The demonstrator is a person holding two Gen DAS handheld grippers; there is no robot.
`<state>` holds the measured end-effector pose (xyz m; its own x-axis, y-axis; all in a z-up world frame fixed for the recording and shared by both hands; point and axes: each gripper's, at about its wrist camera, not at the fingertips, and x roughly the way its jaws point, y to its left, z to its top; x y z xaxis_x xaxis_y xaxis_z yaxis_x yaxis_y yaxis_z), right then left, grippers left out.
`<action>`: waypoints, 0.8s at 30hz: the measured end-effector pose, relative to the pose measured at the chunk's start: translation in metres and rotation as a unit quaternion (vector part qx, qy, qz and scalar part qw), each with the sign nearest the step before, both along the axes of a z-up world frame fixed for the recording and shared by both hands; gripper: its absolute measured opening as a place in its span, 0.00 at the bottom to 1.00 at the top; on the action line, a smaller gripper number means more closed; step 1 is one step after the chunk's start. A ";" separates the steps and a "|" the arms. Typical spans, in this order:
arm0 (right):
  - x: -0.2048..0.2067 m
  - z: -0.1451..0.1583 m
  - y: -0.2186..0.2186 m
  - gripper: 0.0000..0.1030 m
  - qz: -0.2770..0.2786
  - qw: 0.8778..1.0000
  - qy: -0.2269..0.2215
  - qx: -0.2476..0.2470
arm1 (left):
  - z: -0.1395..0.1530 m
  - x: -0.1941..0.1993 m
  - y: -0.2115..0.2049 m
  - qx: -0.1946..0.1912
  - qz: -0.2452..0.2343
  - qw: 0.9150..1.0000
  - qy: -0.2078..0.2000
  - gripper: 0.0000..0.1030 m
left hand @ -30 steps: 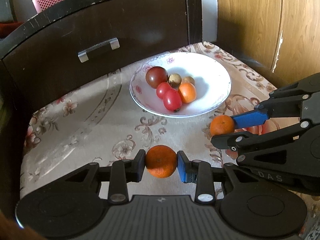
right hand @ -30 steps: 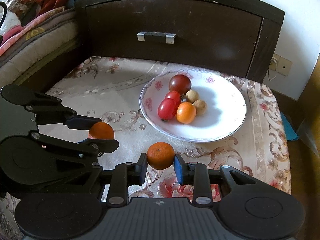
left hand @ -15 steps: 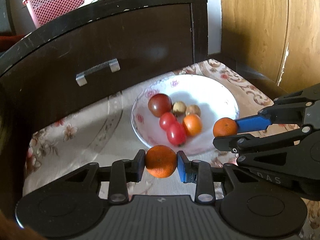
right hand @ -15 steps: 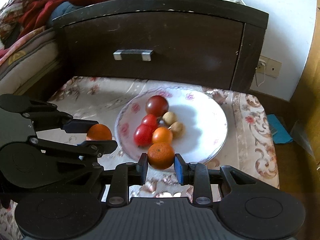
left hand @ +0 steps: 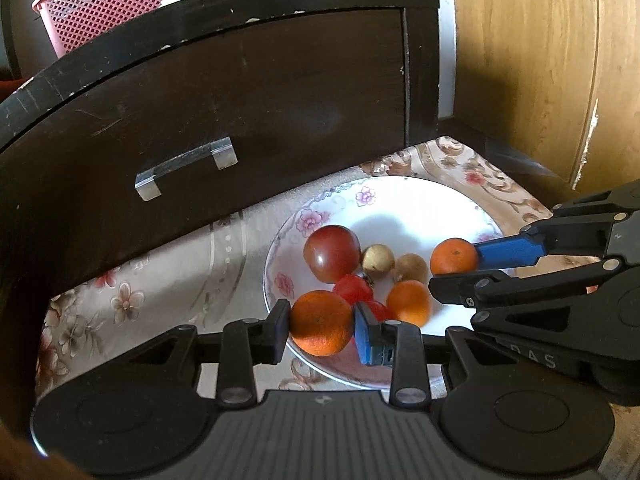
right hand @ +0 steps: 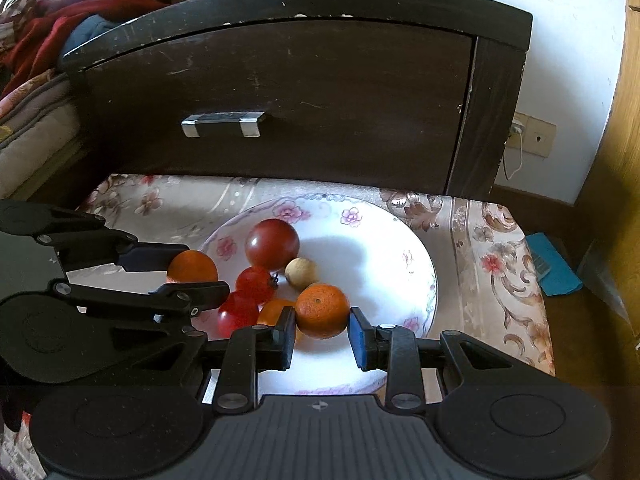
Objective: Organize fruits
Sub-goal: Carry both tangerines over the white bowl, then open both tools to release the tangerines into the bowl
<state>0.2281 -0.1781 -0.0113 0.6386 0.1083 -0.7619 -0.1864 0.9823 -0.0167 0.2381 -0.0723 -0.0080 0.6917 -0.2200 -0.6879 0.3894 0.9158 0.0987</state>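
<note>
Left hand-held gripper (left hand: 322,322): clamped on the first orange (left hand: 320,326), one pad on each side. The fruit hangs over the near-left rim of the plate (left hand: 420,208), at lower centre of the left wrist view.

Right hand-held gripper (right hand: 322,332): clamped on the second orange (right hand: 322,310), which hangs over the near half of the plate (right hand: 380,248), at centre of the right wrist view.

Plate: white, floral rim, resting on the patterned cloth surface (left hand: 160,280). It holds one large dark tomato (left hand: 331,253), two small red tomatoes (right hand: 254,282), one small orange fruit (left hand: 409,303) and two small brown fruits (left hand: 378,258), all clustered in its left half.

Background: a dark drawer cabinet (left hand: 240,92) fills the upper frame directly behind the surface. A pink basket (left hand: 100,4) stands on top at upper left.
</note>
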 end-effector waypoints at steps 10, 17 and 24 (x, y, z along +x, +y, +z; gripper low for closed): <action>0.011 -0.009 -0.002 0.25 -0.007 1.000 -0.004 -0.003 | -0.007 0.015 0.000 -0.004 0.009 1.000 0.000 0.40; 0.015 -0.012 -0.003 0.27 -0.014 1.000 -0.004 -0.003 | -0.008 0.019 0.001 -0.007 0.014 1.000 0.003 0.41; 0.014 -0.012 -0.004 0.28 -0.018 1.000 -0.006 -0.002 | -0.008 0.019 0.000 -0.005 0.018 1.000 0.001 0.44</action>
<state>0.2425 -0.1820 -0.0233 0.6517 0.0816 -0.7541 -0.1511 0.9882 -0.0236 0.2569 -0.0720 -0.0157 0.6976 -0.2024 -0.6873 0.3572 0.9298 0.0887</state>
